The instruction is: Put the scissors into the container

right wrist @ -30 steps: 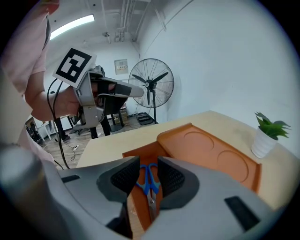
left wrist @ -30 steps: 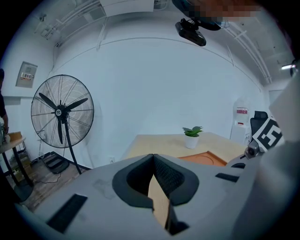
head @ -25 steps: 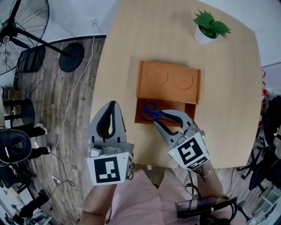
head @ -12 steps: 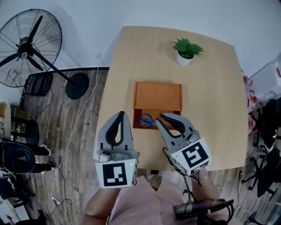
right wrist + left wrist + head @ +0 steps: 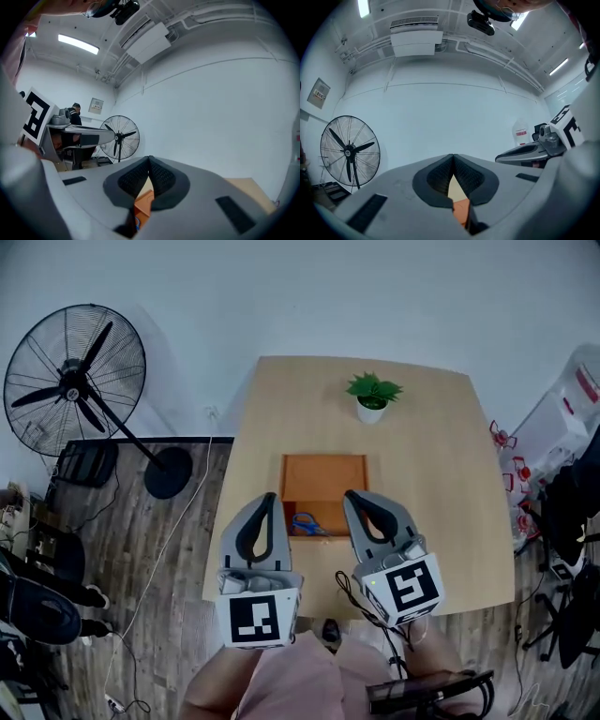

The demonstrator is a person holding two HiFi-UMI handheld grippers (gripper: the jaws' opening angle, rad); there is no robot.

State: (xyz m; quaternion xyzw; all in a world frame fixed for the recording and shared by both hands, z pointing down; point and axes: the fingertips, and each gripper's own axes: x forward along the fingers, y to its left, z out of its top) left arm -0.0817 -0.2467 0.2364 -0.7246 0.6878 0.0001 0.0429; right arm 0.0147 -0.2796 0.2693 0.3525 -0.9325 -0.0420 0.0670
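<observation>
found scissors (image 5: 306, 523) inside container (image 5: 323, 474), toward its near side. saw left gripper (image 5: 268, 498) and right gripper (image 5: 352, 495) with fingers clenched on nothing, above bench (image 5: 441, 456) edge. judged risk slight: could clip container if lowered.

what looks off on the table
Nothing stands out: the scissors lie inside the container, the plant stands upright, and the left gripper and right gripper are shut and empty.
</observation>
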